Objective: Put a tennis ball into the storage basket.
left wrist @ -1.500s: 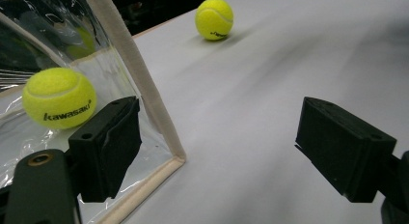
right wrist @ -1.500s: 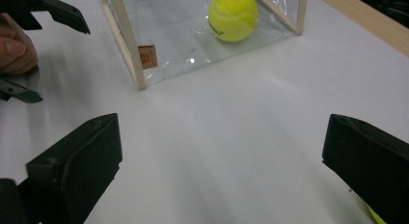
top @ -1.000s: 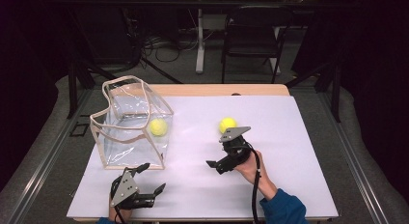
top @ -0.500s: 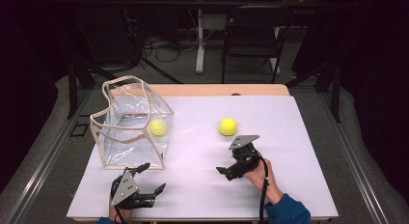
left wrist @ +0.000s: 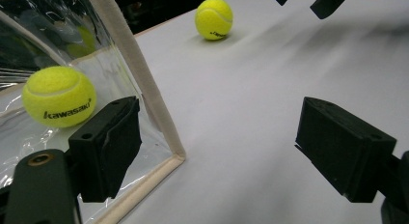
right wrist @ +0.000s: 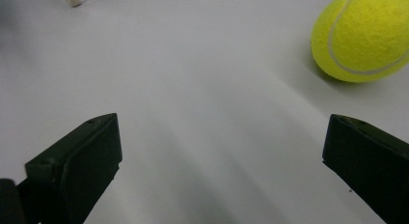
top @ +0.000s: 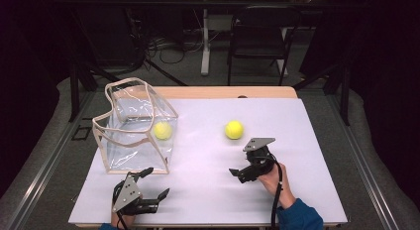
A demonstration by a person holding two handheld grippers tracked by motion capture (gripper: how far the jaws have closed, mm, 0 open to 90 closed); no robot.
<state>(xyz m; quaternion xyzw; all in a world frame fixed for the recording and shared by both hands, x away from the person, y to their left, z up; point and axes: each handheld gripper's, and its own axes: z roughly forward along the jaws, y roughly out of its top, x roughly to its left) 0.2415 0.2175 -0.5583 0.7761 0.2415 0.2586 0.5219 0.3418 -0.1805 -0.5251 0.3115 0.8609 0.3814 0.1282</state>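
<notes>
**Both grippers empty; one ball loose, one in the clear bag**

Right gripper (top: 241, 172): jaws spread wide, nothing between them. It sits low over the white desk (top: 307, 190), on the near side of the loose tennis ball (top: 234, 129) and apart from it. In the right gripper view the ball (right wrist: 362, 36) lies up and to the right of the open jaws, resting on the desk surface, not touched.

Left gripper (top: 151, 186): jaws also wide apart, holding nothing. It is near the front edge of the desk, just in front of the clear bag (top: 121, 148). In the left gripper view the bag's beige-trimmed corner (left wrist: 144, 89) stands between the two jaws, closer to the left one; whether that jaw touches the plastic I cannot tell.

Second tennis ball (top: 162, 130): inside the clear bag, on its floor near the right-hand wall. Through the plastic it reads "kawasaki" (left wrist: 59, 96).

Bag upright, mouth open at top. Loose ball well apart from the bag.
</notes>
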